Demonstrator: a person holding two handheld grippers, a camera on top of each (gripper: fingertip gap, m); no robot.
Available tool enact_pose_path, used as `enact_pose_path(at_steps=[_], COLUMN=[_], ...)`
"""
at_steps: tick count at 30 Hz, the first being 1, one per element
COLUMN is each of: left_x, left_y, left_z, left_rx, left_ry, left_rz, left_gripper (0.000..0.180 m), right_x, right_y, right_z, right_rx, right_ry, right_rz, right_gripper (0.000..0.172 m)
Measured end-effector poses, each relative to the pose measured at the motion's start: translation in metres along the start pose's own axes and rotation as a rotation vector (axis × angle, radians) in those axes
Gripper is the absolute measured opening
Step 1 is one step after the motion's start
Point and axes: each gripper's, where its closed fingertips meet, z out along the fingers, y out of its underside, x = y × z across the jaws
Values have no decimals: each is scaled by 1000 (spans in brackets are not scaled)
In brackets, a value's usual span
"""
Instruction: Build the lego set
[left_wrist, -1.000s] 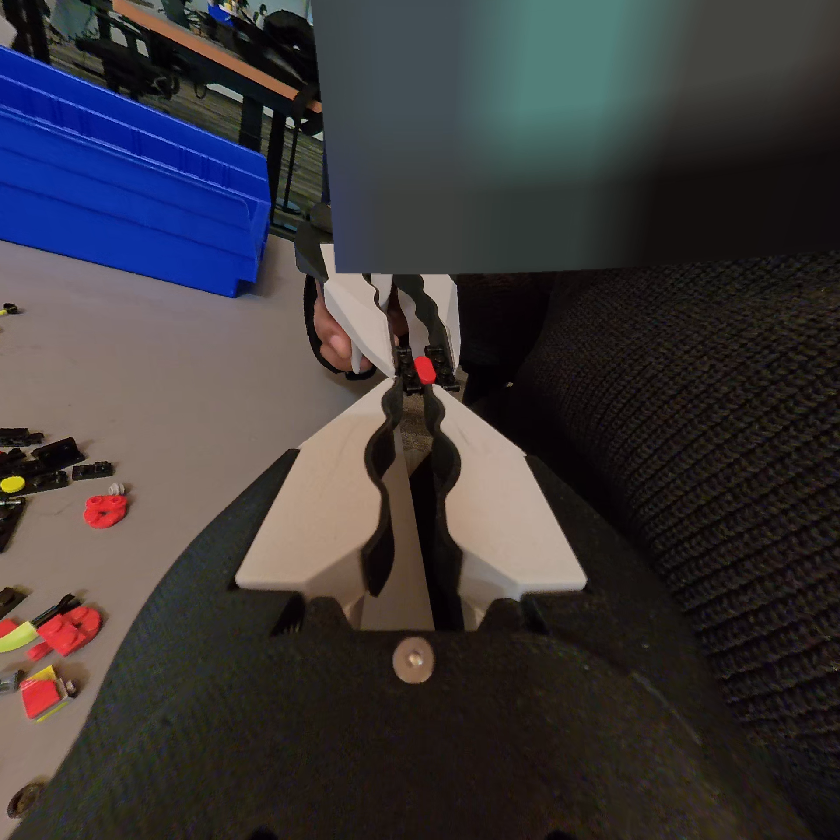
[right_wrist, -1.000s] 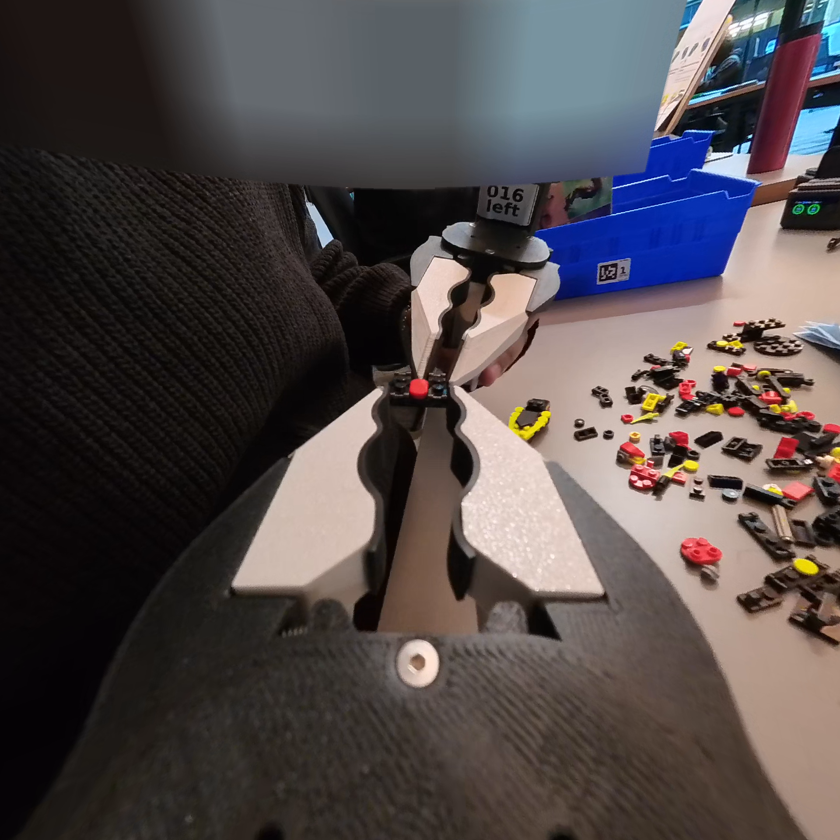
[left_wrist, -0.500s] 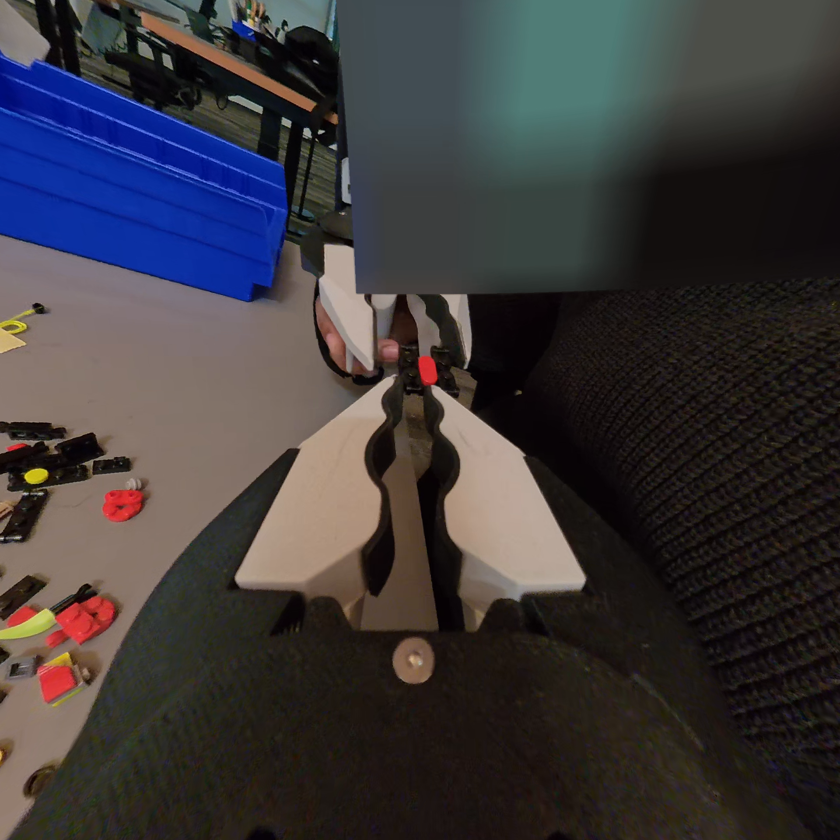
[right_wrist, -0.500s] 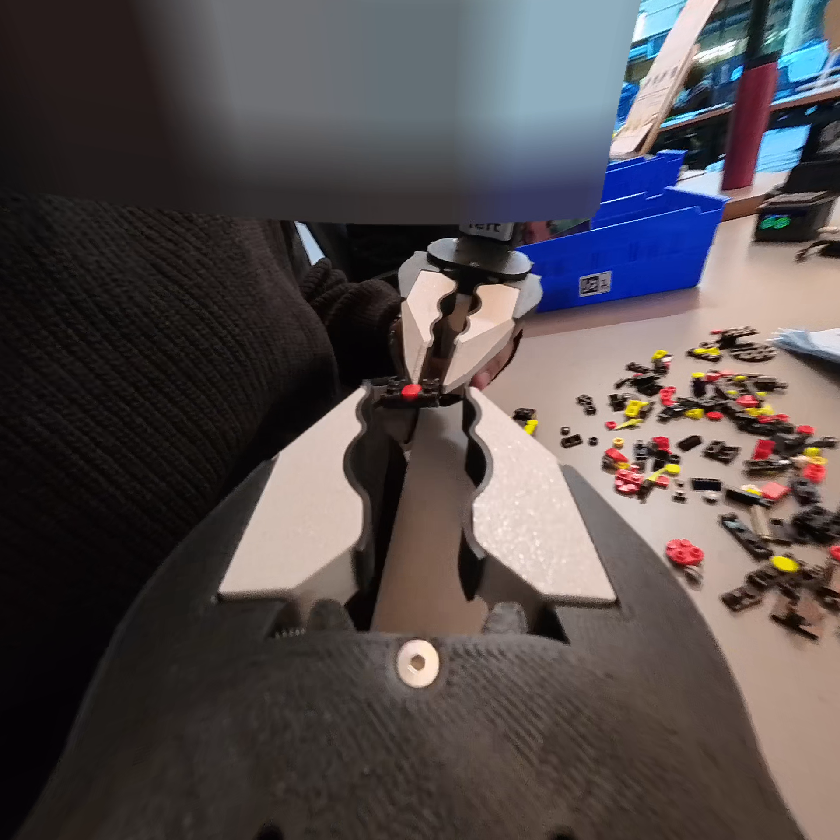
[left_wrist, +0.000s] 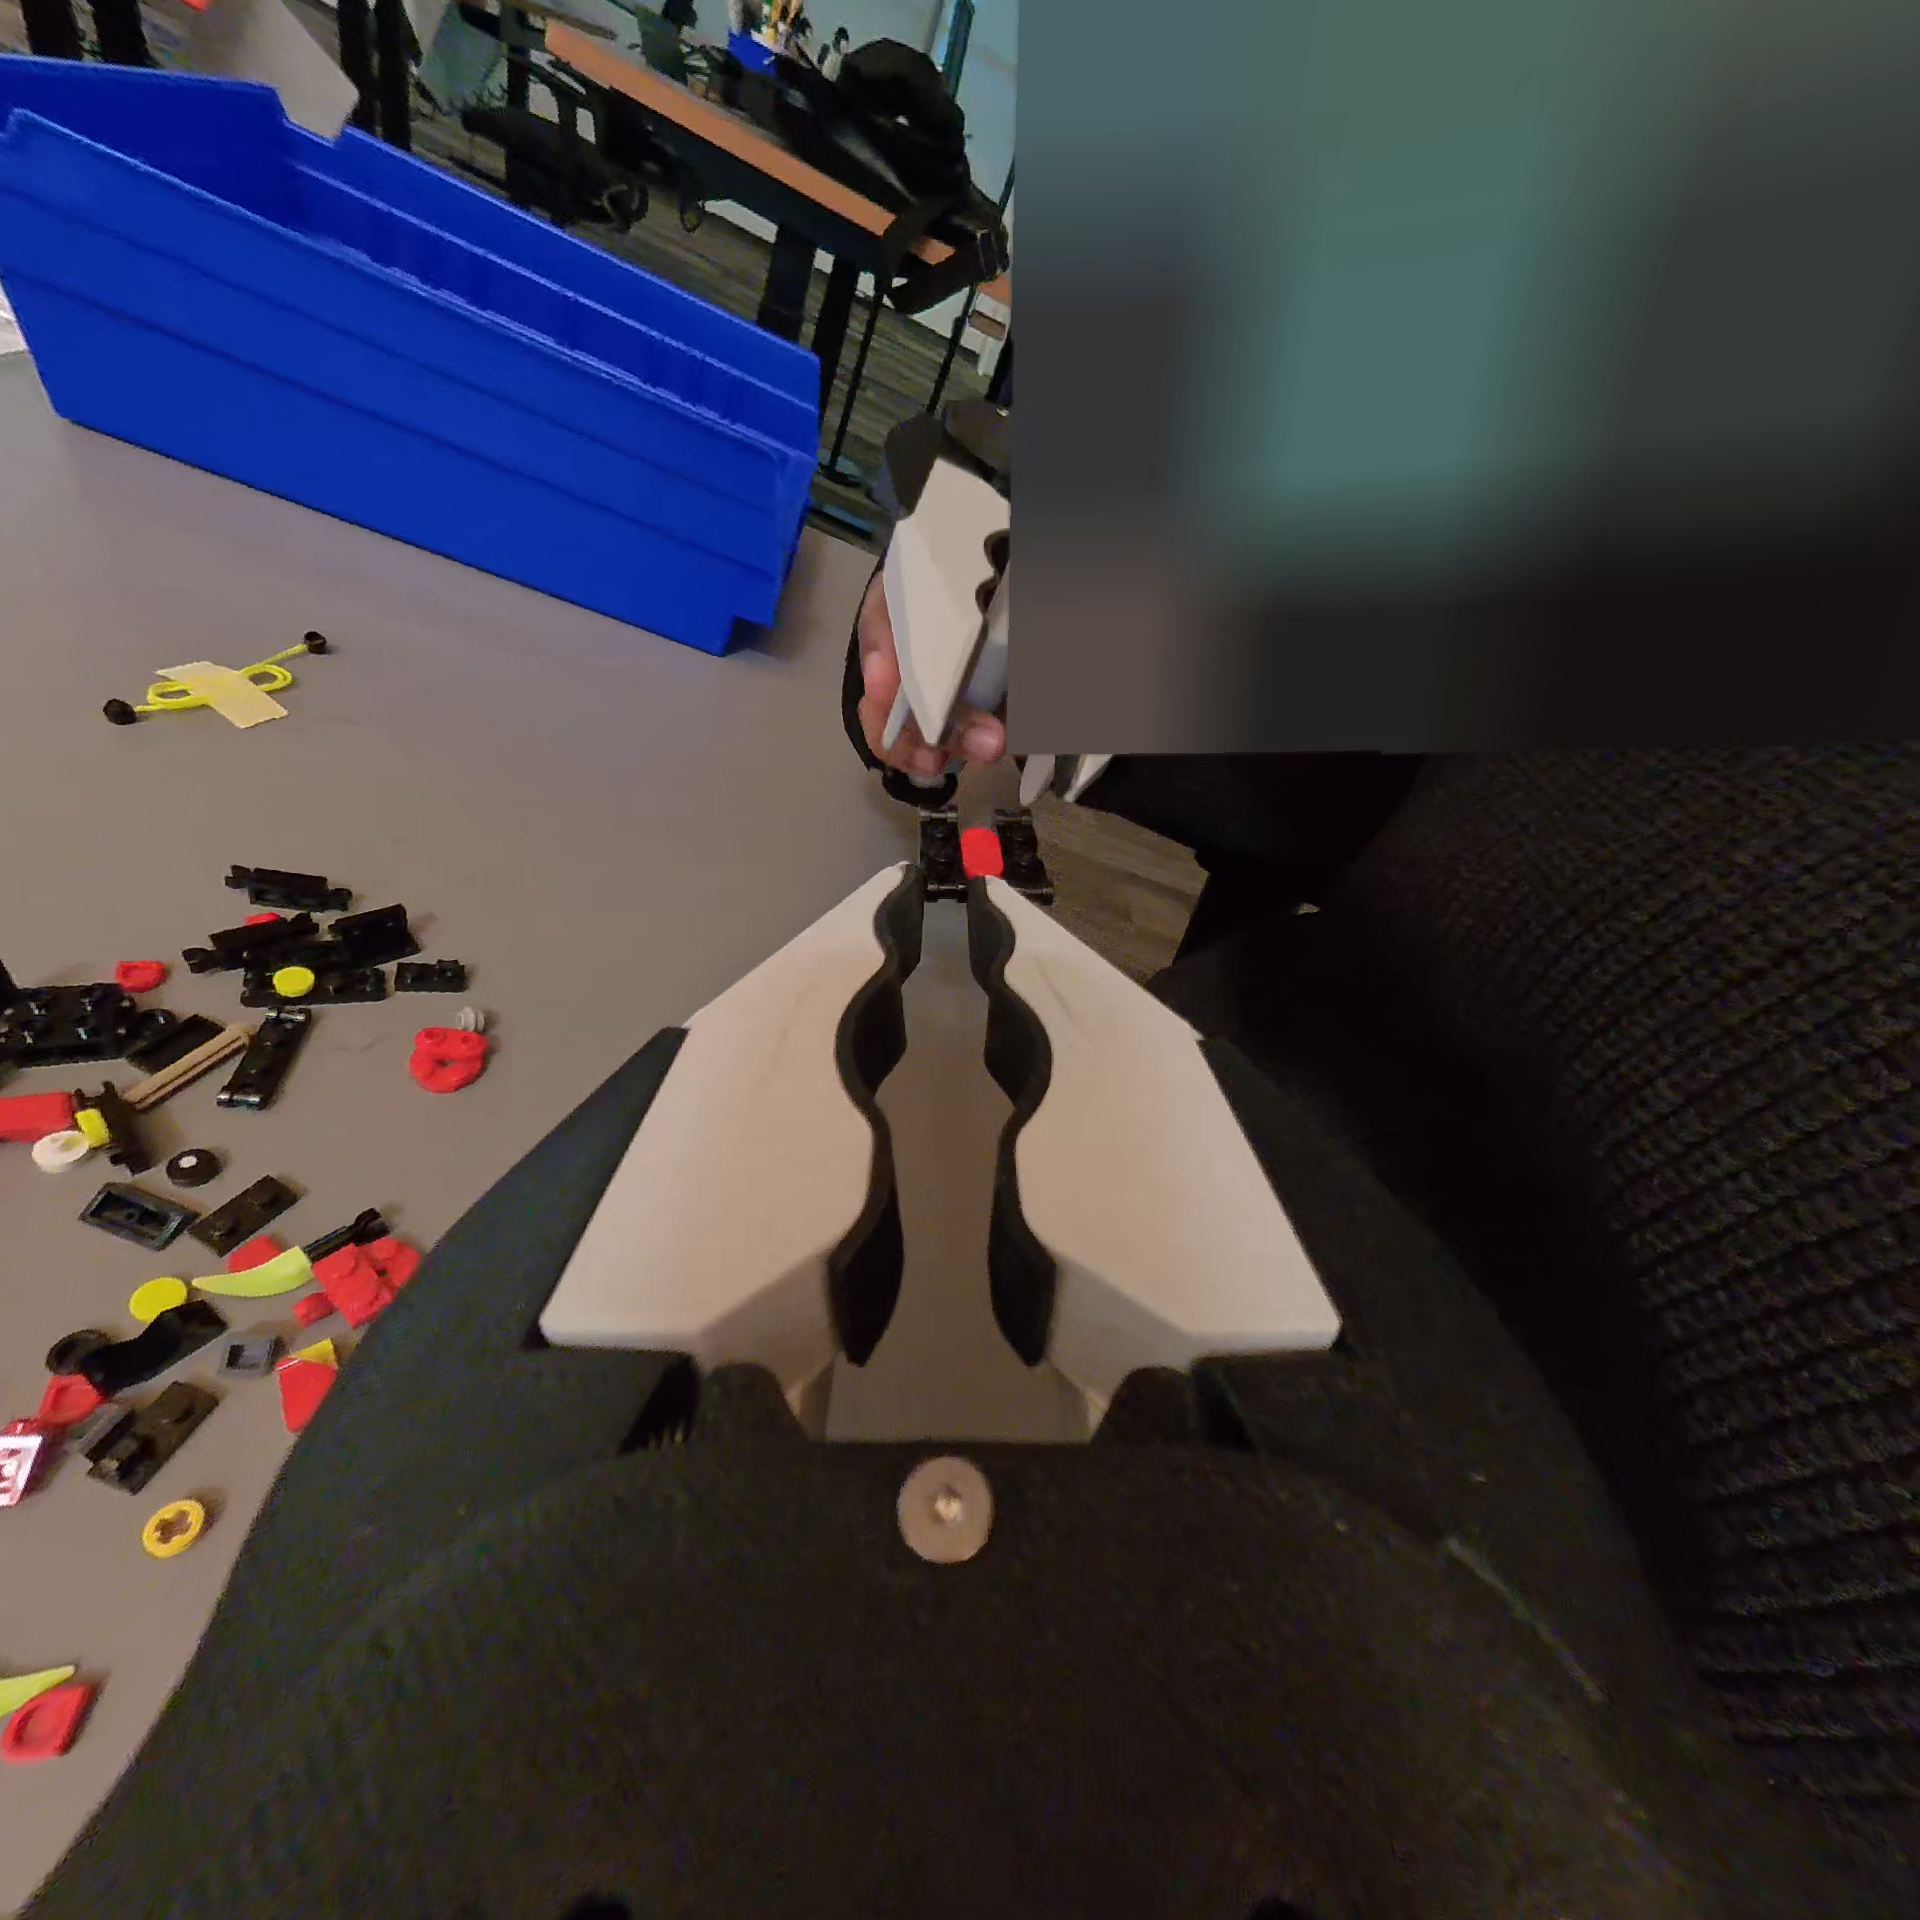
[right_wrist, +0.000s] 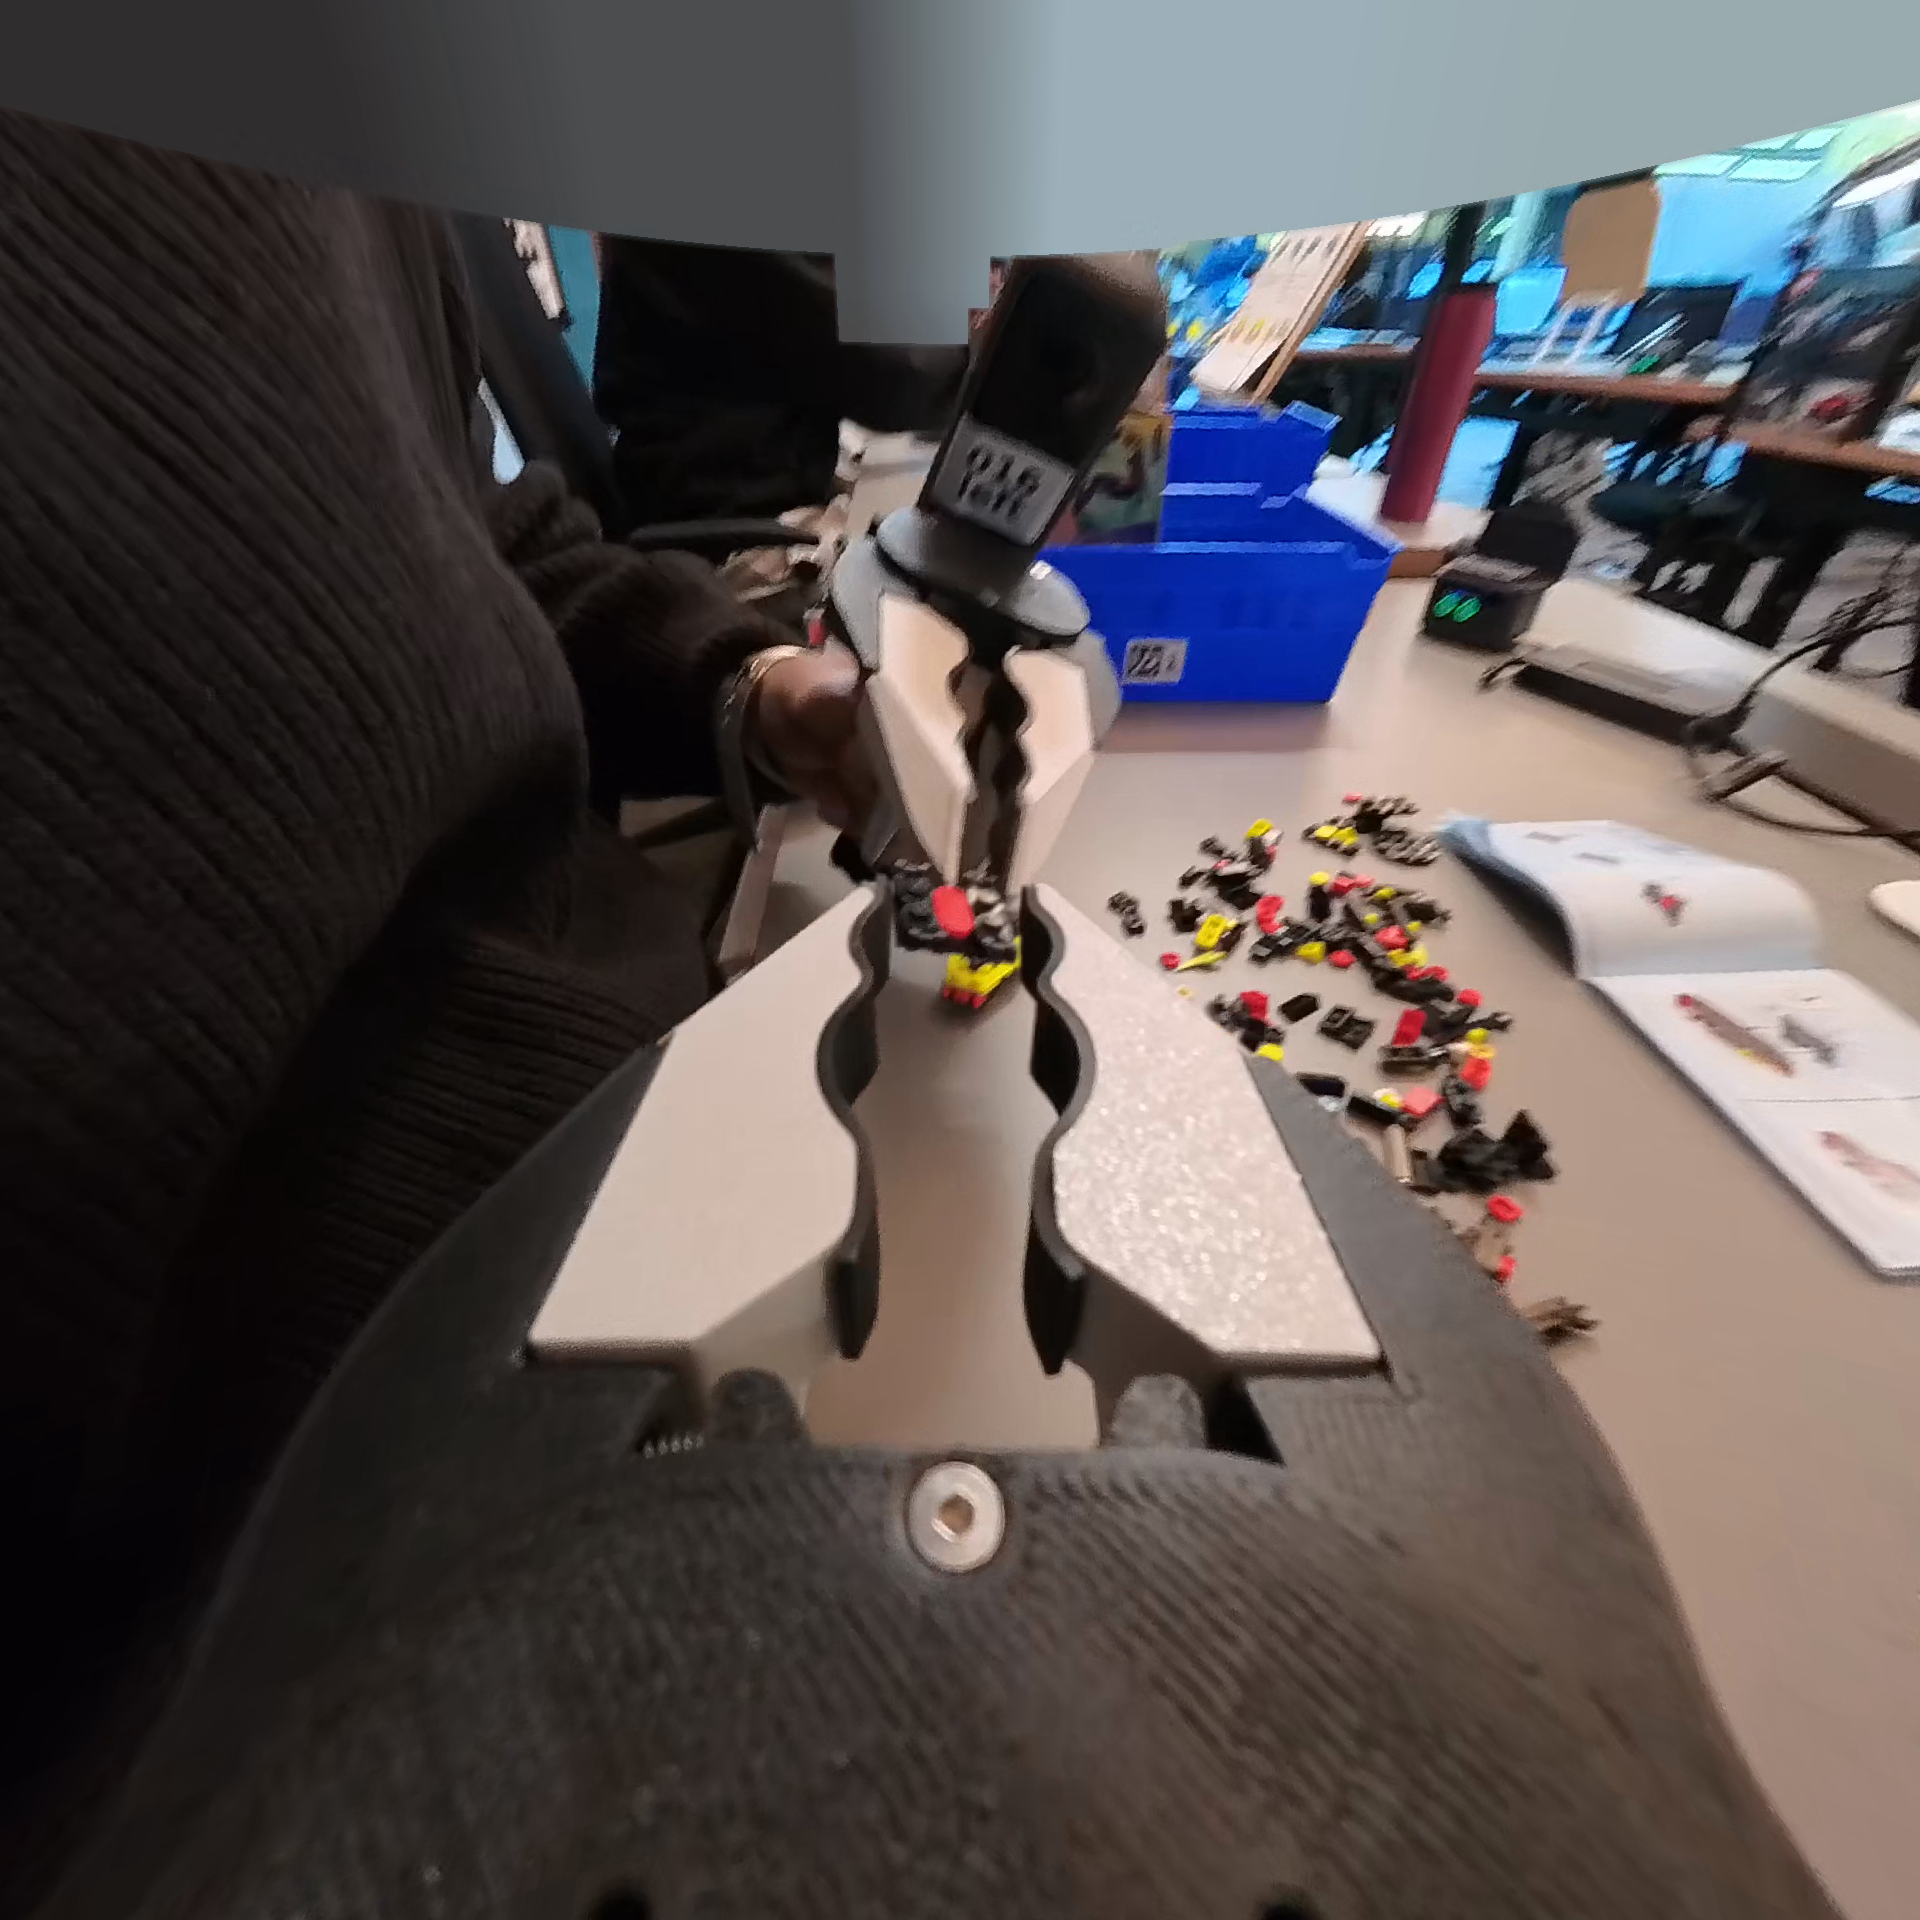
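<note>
My left gripper (left_wrist: 943, 883) is shut on the near end of a small black brick assembly (left_wrist: 940, 852) with a red tile (left_wrist: 979, 854) on top, held in the air over the table edge. My right gripper (right_wrist: 953, 914) faces it, its pads closed on the sides of the same assembly (right_wrist: 914, 920). In the right wrist view the left gripper (right_wrist: 982, 873) comes down on the assembly from above. In the left wrist view one right finger (left_wrist: 935, 644) shows just beyond the assembly, and the blurred patch mostly hides the other.
A grey table (left_wrist: 520, 779) carries scattered black, red and yellow pieces (left_wrist: 260, 1039) (right_wrist: 1351, 966), a blue bin (left_wrist: 416, 395) (right_wrist: 1226, 613) and an open booklet (right_wrist: 1714, 987). A yellow and black piece (right_wrist: 977, 977) lies below the fingertips. A black knit sleeve (right_wrist: 260, 727) fills one side. The grippers are tip to tip, or close to it.
My right gripper opened off the assembly half a second ago, then its pads came together once more on it. My left gripper kept its hold. Both views swung, and the left gripper now stands steeper.
</note>
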Motion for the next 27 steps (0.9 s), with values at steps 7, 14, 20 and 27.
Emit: enact_pose_path(at_steps=[7, 14, 20, 27], left_x=[-4, -6, -7, -8], left_y=[-5, -6, -7, -8], left_z=[-3, -1, 0, 0], left_rx=[32, 44, 56, 57], left_ry=[-19, -39, -55, -65], left_rz=[-9, -20, -29, -29], left_gripper=[6, 6, 6, 6], right_x=[-2, -1, 3, 4], right_y=[8, 9, 11, 12], right_z=[2, 5, 5, 5], right_rx=[-35, -35, -44, -56], right_ry=[-32, -24, -11, -5], right_rz=[50, 90, 137, 189], right_gripper=[15, 14, 8, 8])
